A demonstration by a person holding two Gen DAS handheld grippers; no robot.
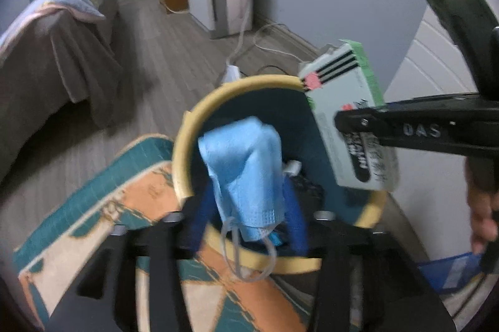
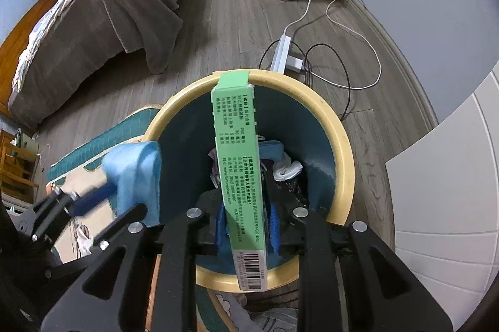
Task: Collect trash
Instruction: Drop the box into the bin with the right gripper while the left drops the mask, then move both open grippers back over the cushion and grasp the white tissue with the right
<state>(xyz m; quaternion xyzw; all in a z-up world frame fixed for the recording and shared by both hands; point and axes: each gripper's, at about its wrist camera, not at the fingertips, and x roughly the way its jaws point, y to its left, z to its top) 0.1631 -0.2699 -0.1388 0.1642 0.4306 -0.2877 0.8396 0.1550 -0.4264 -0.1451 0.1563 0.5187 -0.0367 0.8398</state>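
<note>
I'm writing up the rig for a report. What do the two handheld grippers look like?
Both are black frames with cut-out slots and round silver bolts. The left gripper and the right gripper each end in two blue ridged fingers. Seen from the left camera, the right one's side carries raised lettering. No sleeves or cables on them show.

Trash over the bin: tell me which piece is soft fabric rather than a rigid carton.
The blue face mask between the left tongs: crumpled, ear loops dangling. The other piece, in the right tongs, is a stiff green box, both above the yellow-rimmed bin.
</note>
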